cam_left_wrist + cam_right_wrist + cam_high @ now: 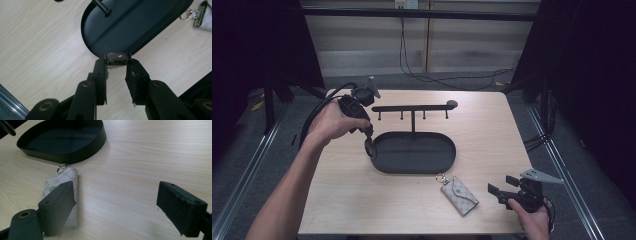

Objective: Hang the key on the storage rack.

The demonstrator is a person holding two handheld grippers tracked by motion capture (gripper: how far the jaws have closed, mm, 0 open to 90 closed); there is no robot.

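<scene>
1. Nearest the camera: right gripper (pixel 498 190), jaws spread wide and empty, held low over the pale wooden table (pixel 492 130) at its front right corner.
2. Just left of those jaws: one small grey patterned key pouch with a metal ring (pixel 459 194), lying flat, long axis running diagonally, ring end pointing up toward the tray. In the right gripper view, pouch (pixel 64 195) partly behind the left-hand jaw and outside the gap, not touched.
3. Beyond the pouch: one black oval metal tray (pixel 447 162), its front rim just beside the ring; one thin post rising from its far side to one horizontal black bar with four small hooks (pixel 412 108).
4. At the tray's left end: left gripper (pixel 368 142), pointing down, jaws clamped on the tray's rim (pixel 117 57), apparently steadying the stand.
5. Judged bearing for the coming move: pouch to the left of the right gripper and far nearer it than the left; jaws needing to shift left and straddle the pouch across its short side.
6. Count: two grippers, one pouch, one tray, four hooks.
</scene>
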